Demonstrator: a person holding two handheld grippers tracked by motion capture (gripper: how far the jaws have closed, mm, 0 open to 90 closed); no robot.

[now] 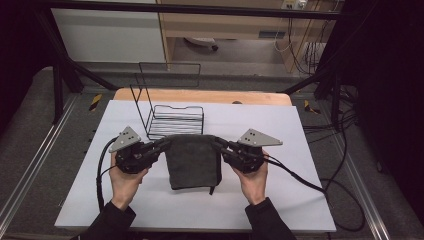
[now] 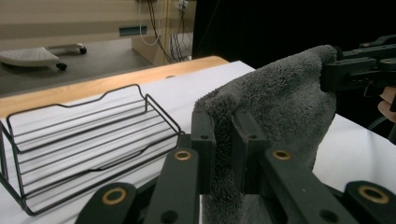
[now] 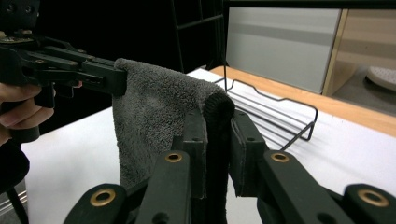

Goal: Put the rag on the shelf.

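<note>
Dark grey fluffy towel (image 1: 193, 160) hangs folded between both claws above the white desk (image 1: 280, 200), just in front of the black wire rack (image 1: 176, 121). Left claw (image 1: 164, 144) grasps its upper left corner; right claw (image 1: 218, 144) clenches the upper right corner.

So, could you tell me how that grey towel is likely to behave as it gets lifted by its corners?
Probably floppy: the grey towel sags between the left gripper and right gripper and hangs in folds. Its fluffy pile bunches in the closed jaws, so slipping seems unlikely. It looks light.
</note>
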